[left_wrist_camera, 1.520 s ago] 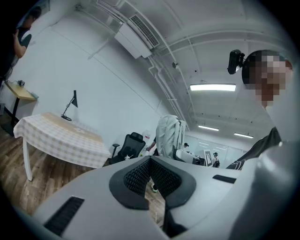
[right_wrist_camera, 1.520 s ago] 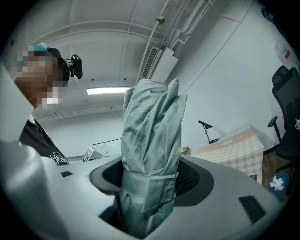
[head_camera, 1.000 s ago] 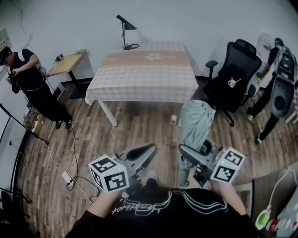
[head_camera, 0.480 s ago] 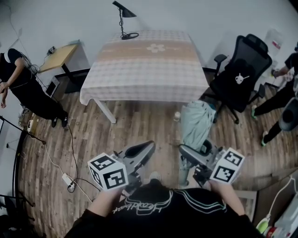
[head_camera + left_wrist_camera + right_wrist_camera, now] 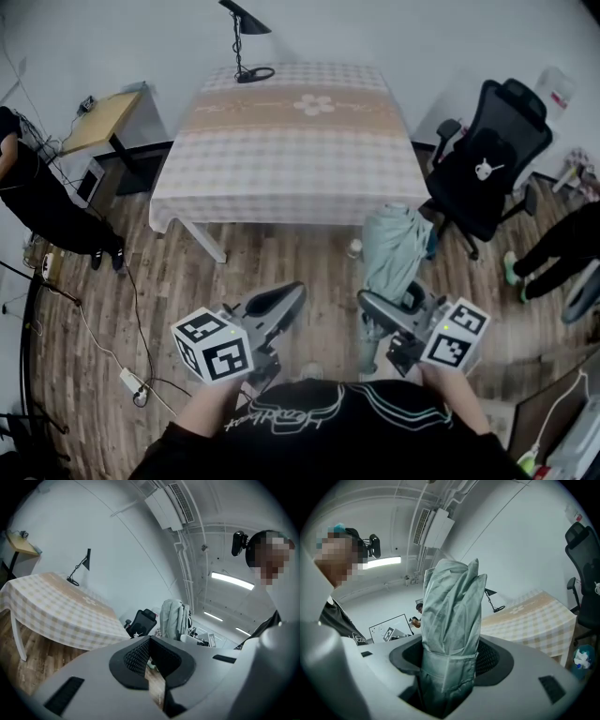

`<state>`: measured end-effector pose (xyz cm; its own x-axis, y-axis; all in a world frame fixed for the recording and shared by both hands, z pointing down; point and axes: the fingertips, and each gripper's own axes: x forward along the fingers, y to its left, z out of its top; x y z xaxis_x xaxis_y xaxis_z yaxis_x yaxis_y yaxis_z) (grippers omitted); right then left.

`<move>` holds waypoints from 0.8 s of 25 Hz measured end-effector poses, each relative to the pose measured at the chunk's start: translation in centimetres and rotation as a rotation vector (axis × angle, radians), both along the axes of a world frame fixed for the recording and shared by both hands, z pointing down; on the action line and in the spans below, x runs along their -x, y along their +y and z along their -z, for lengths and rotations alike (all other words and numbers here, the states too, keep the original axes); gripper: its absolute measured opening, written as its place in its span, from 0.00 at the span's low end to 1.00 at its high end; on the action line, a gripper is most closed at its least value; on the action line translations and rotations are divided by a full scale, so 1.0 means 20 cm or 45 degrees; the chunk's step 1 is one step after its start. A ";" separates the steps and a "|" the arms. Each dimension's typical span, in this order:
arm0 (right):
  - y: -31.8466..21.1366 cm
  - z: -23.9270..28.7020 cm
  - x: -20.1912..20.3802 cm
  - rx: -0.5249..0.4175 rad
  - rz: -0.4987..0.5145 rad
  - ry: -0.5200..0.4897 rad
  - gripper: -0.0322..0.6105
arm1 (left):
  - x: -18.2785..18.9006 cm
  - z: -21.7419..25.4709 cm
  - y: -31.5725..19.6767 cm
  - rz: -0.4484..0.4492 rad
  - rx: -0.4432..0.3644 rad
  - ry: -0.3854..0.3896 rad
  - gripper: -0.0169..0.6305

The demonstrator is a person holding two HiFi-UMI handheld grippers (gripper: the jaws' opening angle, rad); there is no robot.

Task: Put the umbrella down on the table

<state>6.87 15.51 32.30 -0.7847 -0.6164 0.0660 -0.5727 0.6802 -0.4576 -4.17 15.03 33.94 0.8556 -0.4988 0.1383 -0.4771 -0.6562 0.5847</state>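
Observation:
A folded pale green umbrella (image 5: 394, 248) stands upright in my right gripper (image 5: 367, 302), which is shut on its lower part. In the right gripper view the umbrella (image 5: 452, 606) rises straight from between the jaws of the right gripper (image 5: 450, 663). My left gripper (image 5: 295, 292) is held level beside it, shut with nothing in it (image 5: 150, 641). From the left gripper view the umbrella (image 5: 174, 618) shows to the right. The table (image 5: 291, 141), under a checked cloth, stands ahead across a strip of wooden floor. Both grippers are short of its near edge.
A black desk lamp (image 5: 242, 42) stands at the table's far left corner. A black office chair (image 5: 487, 159) is to the right of the table, with a small bottle (image 5: 354, 247) on the floor nearby. A person (image 5: 42, 202) stands at the left, beside a small wooden desk (image 5: 98, 122). Cables and a power strip (image 5: 131, 382) lie on the floor at the left.
The table has come nearer and more central in the head view. The people at left and right have slid toward the frame edges. Both grippers keep the same pose and hold.

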 end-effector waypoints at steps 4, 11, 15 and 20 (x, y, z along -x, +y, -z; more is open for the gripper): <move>-0.12 0.00 0.06 -0.002 -0.005 0.015 0.50 | 0.08 -0.01 -0.13 0.013 -0.012 0.006 0.02; -0.20 0.06 0.10 -0.034 0.000 0.025 0.51 | 0.10 0.04 -0.24 0.006 -0.038 0.014 0.02; -0.25 0.07 0.09 -0.031 0.002 0.012 0.50 | 0.07 0.04 -0.27 -0.009 -0.055 0.014 0.02; -0.33 0.08 0.08 -0.027 0.024 0.008 0.51 | 0.07 0.05 -0.34 0.016 -0.041 -0.002 0.02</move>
